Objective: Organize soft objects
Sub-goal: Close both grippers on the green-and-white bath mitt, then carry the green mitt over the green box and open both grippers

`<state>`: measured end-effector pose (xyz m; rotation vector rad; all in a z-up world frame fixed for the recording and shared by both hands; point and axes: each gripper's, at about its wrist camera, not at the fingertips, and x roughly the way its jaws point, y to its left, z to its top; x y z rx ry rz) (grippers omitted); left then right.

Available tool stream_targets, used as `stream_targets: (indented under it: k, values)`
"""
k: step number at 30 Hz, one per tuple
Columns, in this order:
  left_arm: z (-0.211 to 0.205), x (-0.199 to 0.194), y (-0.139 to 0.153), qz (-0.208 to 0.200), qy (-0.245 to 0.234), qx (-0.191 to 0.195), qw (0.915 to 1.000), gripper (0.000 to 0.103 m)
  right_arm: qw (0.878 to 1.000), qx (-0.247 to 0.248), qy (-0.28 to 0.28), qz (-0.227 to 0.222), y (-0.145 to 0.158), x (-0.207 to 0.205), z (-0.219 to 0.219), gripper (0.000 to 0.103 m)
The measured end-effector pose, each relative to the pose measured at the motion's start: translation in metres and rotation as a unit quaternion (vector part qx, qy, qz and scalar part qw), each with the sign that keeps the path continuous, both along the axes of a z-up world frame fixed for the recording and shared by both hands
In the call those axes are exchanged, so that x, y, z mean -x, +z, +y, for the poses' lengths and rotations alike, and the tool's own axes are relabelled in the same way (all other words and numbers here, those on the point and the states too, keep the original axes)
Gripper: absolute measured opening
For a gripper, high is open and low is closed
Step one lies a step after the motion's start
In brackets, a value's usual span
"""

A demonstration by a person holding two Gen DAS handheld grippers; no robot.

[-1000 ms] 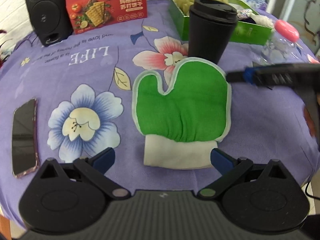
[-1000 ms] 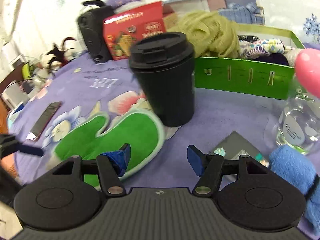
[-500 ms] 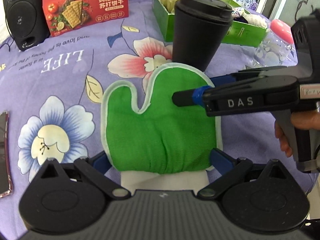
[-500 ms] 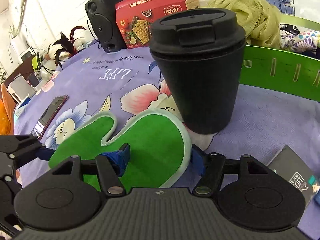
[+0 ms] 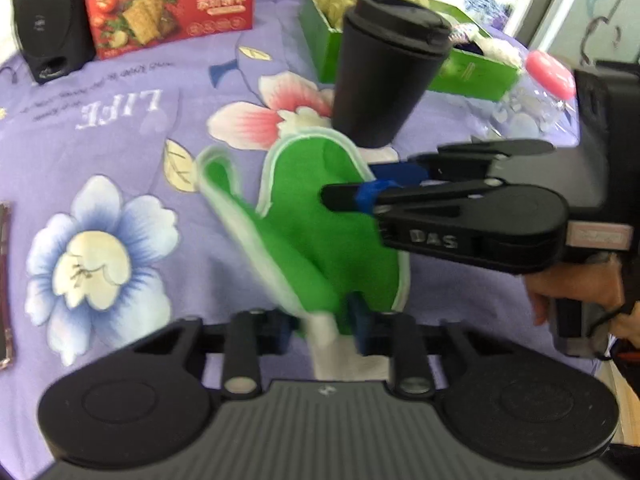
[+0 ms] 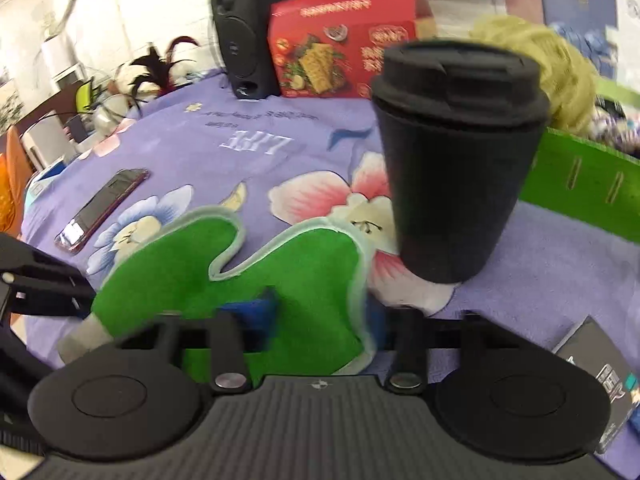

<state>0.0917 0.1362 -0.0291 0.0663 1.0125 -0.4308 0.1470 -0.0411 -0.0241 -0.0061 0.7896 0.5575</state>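
Now left gripper just pinched green oven mitt's cuff, right gripper just squeezed its edge, black cup close behind, purple cloth bare at left.

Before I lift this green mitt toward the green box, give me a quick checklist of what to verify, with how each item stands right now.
1. Left gripper clamped on the green mitt at its cuff end: ok.
2. Right gripper clamped on the mitt's finger-end edge: ok; both jaws just closed.
3. Mitt apart from the black cup: cannot tell, its tip lies at the cup's base.
4. Cup upright, lid on: ok.
5. Room in the green box: cannot tell, cloth already inside.
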Motion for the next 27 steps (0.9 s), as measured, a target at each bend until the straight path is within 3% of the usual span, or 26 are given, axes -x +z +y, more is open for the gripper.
stream_targets:
  k: [1, 2, 11, 19, 23, 27]
  values:
    - [-0.002, 0.005, 0.004, -0.009, -0.001, -0.008, 0.9999, 0.009, 1.0, -0.013, 0.003, 0.001, 0.003, 0.002, -0.002, 0.002]
    - [-0.004, 0.01, 0.008, -0.014, -0.003, -0.011, 0.9998, 0.009, 1.0, -0.028, 0.007, 0.007, 0.006, 0.004, -0.003, 0.0]
    - [-0.016, 0.04, 0.046, -0.05, -0.014, -0.015, 0.9985, 0.009, 0.994, -0.112, 0.007, 0.002, 0.024, 0.037, -0.014, 0.0]
    - [-0.056, 0.033, 0.088, -0.102, -0.055, -0.025, 0.9929, 0.009, 0.978, -0.204, -0.041, -0.019, 0.054, 0.042, -0.068, 0.0]
    - [-0.094, 0.01, 0.123, -0.154, -0.091, -0.012, 0.9838, 0.009, 0.974, -0.209, -0.062, -0.063, 0.086, 0.034, -0.103, 0.001]
    - [-0.137, -0.047, 0.15, -0.182, -0.113, 0.001, 0.9768, 0.009, 0.976, -0.163, -0.08, -0.125, 0.129, -0.001, -0.138, 0.002]
